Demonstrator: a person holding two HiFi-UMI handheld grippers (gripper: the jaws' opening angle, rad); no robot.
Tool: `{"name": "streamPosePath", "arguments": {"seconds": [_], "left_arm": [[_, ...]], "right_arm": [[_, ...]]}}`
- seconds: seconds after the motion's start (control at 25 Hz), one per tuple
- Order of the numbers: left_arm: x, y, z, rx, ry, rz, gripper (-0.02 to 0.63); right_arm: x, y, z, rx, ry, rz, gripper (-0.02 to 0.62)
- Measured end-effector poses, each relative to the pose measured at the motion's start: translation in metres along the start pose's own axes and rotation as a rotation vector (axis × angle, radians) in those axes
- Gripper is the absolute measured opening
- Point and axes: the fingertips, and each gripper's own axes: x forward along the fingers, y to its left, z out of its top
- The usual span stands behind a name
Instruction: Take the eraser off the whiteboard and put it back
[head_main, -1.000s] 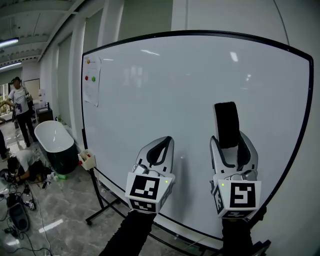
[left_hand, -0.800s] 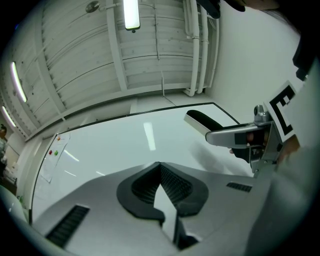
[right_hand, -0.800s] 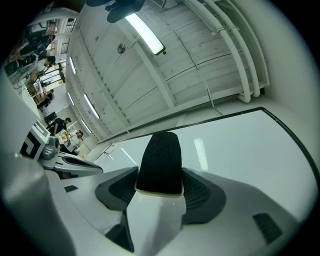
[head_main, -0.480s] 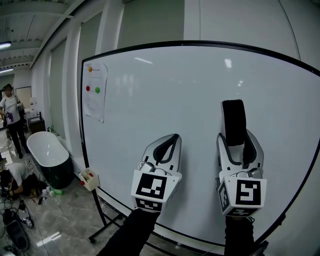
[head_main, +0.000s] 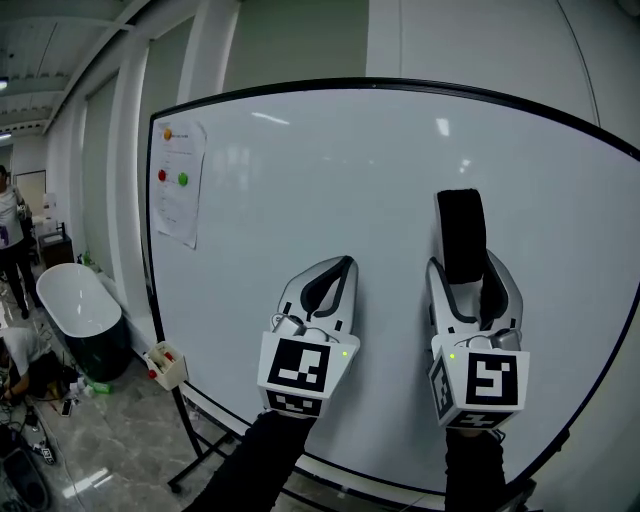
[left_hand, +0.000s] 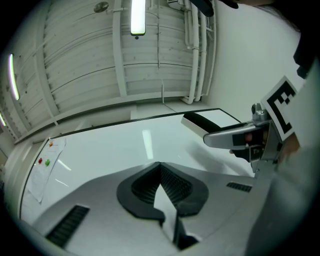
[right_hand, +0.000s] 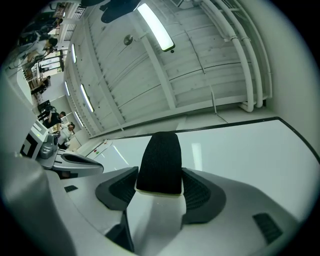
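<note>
**Surroundings.** A black-framed whiteboard (head_main: 330, 160) on a stand fills the field beyond both sets of fingers. Nothing stands between the fingers and its surface. Far left of the left fingers, a paper sheet (head_main: 175, 195) with an orange, a red and a green magnet sits at the board's upper corner. Below it, a small box (head_main: 165, 365) sits at the frame's lower corner, and a white-and-black bathtub (head_main: 85, 315) stands on the grey floor (head_main: 120, 440).

**Left gripper** (head_main: 343, 266). The fingers are clenched tip to tip with nothing between them, and they point up toward the board.

**Right gripper** (head_main: 470, 270). It is just right of the left one and apart from it. The fingers stand wide and clamp the eraser (head_main: 460, 230), with the pads pressing its two sides. The black felt block projects upward past the fingertips, in front of the board, and its white base faces back between the fingers. Whether the eraser touches the board cannot be told.
</note>
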Motion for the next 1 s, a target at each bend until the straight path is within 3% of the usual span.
{"name": "streamPosePath", "arguments": {"seconds": [0.44, 0.68, 1.0], "left_arm": [[0.011, 0.022, 0.004, 0.015, -0.054, 0.015, 0.006], [0.024, 0.069, 0.003, 0.002, -0.108, -0.031, 0.006], [0.054, 0.110, 0.029, 0.021, -0.205, -0.103, 0.006]], "right_arm": [[0.019, 0.007, -0.001, -0.002, -0.025, -0.023, 0.278], [0.062, 0.032, 0.017, -0.056, -0.050, -0.091, 0.278], [0.113, 0.054, 0.038, -0.092, -0.052, -0.162, 0.278]]}}
